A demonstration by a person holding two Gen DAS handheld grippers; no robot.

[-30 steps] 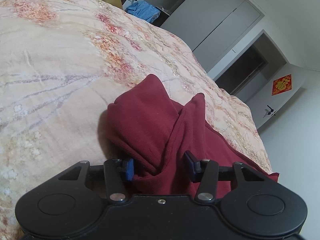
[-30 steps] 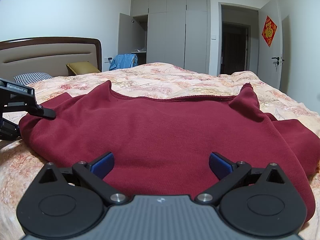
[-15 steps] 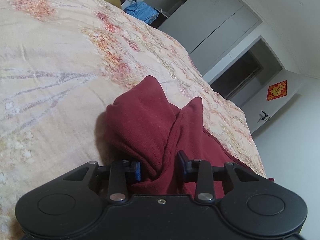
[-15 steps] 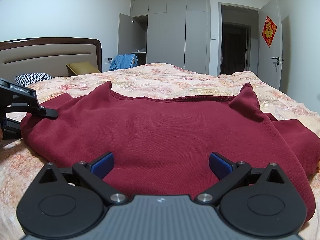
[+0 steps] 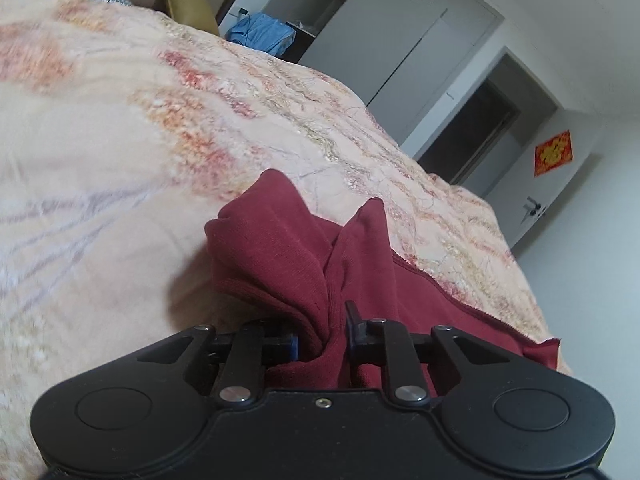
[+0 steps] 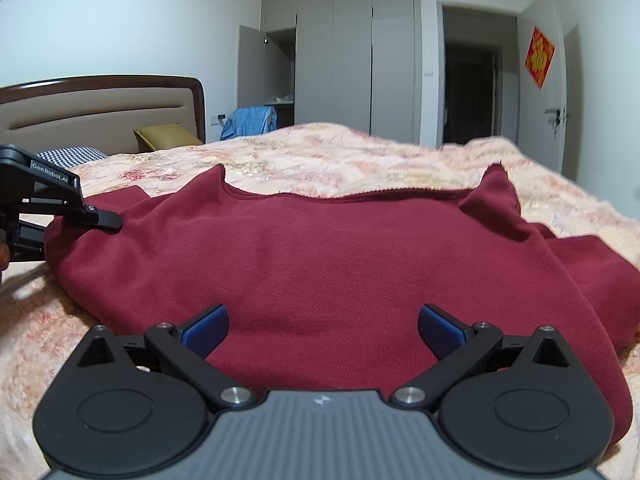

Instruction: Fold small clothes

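While L gripper [image 5: 322, 330] closes on sweater [image 5: 280, 256], R gripper [image 6: 322, 328] gapes.

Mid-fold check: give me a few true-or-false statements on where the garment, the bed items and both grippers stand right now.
1. The dark red garment lies spread on the floral bedspread. True.
2. The right gripper is clamped on the cloth. False: its jaws stand wide open, pads clear of the fabric.
3. The left gripper has a bunched fold of the garment between its closing jaws. True.
4. The wardrobe has every door shut. False: the leftmost door stands open.
5. A blue cloth lies on top of the red garment. False: it sits beyond the bed, near the wardrobe.
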